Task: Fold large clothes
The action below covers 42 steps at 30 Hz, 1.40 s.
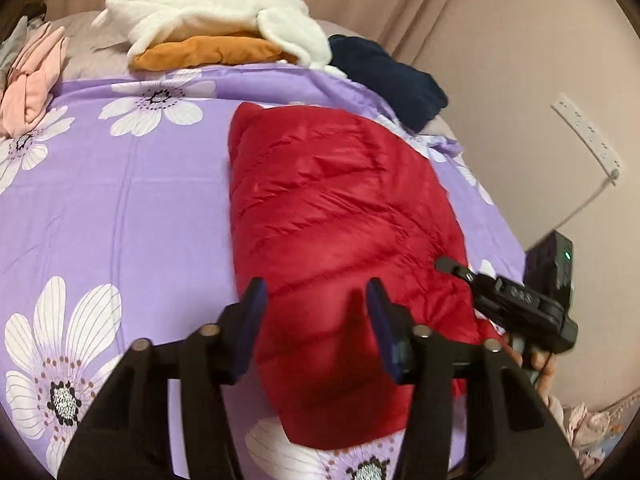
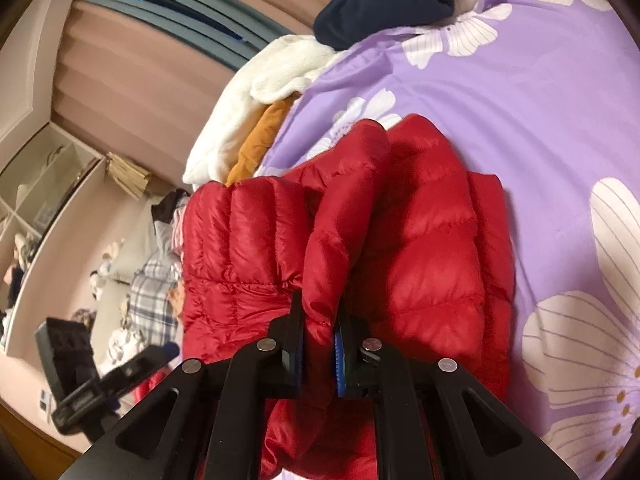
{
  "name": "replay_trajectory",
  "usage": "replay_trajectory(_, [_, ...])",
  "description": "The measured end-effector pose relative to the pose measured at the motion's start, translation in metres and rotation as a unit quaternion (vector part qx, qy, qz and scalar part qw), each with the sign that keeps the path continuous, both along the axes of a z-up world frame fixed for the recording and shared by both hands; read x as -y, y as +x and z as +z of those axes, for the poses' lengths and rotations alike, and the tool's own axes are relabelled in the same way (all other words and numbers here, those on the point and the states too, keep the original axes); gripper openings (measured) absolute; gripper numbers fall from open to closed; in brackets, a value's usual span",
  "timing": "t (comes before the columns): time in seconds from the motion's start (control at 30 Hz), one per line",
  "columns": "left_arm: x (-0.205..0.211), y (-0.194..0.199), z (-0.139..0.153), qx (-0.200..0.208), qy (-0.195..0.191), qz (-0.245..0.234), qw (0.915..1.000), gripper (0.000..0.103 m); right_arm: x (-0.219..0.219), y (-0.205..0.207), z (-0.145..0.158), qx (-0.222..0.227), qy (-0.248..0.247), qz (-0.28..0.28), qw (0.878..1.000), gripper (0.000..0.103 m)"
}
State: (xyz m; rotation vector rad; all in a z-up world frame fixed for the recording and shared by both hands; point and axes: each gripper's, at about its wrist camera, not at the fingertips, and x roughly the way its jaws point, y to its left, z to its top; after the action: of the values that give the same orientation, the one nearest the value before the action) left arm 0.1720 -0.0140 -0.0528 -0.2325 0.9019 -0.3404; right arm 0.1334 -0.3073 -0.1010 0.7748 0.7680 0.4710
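A bed carries everything, spread with a purple floral cover. A red puffer jacket lies at its centre. At twelve o'clock a white fleece tops an orange garment; a navy garment sits at one o'clock, pink clothing at ten.

The red jacket is glossy quilted nylon; the floral bedsheet is smooth matt cotton, the white blanket fluffy fleece, and the left gripper matt black plastic.

Red jacket, lilac floral bedspread, perhaps navy garment
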Motion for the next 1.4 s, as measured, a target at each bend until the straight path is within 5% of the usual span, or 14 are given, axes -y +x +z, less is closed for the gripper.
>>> replay_trajectory(0.07, [0.006,0.015,0.0,0.0,-0.001,-0.002,1.0,0.034,0.001,0.0,-0.004,-0.004,0.002,-0.001,1.0,0.011])
replay_trajectory(0.27, [0.019,0.045,0.006,0.026,0.021,0.007,0.9994,0.033,0.0,-0.004,-0.01,0.002,-0.006,-0.002,1.0,0.011])
replay_trajectory(0.4, [0.028,0.078,-0.03,-0.043,0.017,0.001,0.9989,0.033,0.002,-0.007,-0.015,0.0,-0.009,-0.008,1.0,0.011])
replay_trajectory(0.6, [0.037,0.076,-0.034,-0.038,0.044,-0.016,0.9982,0.034,0.007,-0.022,-0.006,0.003,-0.034,-0.02,0.999,0.016])
replay_trajectory(0.8, [0.038,0.078,-0.034,-0.039,0.051,-0.016,0.9978,0.034,0.004,-0.063,0.048,0.087,-0.115,-0.033,0.989,0.016])
replay_trajectory(1.03, [0.041,0.078,-0.034,-0.033,0.065,-0.014,0.9973,0.034,-0.053,-0.081,0.093,0.171,-0.142,0.082,0.972,0.016])
replay_trajectory(1.3, [0.046,0.069,-0.035,-0.015,0.078,-0.015,0.9968,0.034,-0.09,-0.085,0.041,0.116,-0.272,0.124,0.947,0.016])
replay_trajectory(1.4, [0.053,0.064,-0.036,-0.004,0.094,-0.02,0.9954,0.034,-0.087,-0.085,0.018,0.105,-0.273,0.125,0.948,0.012])
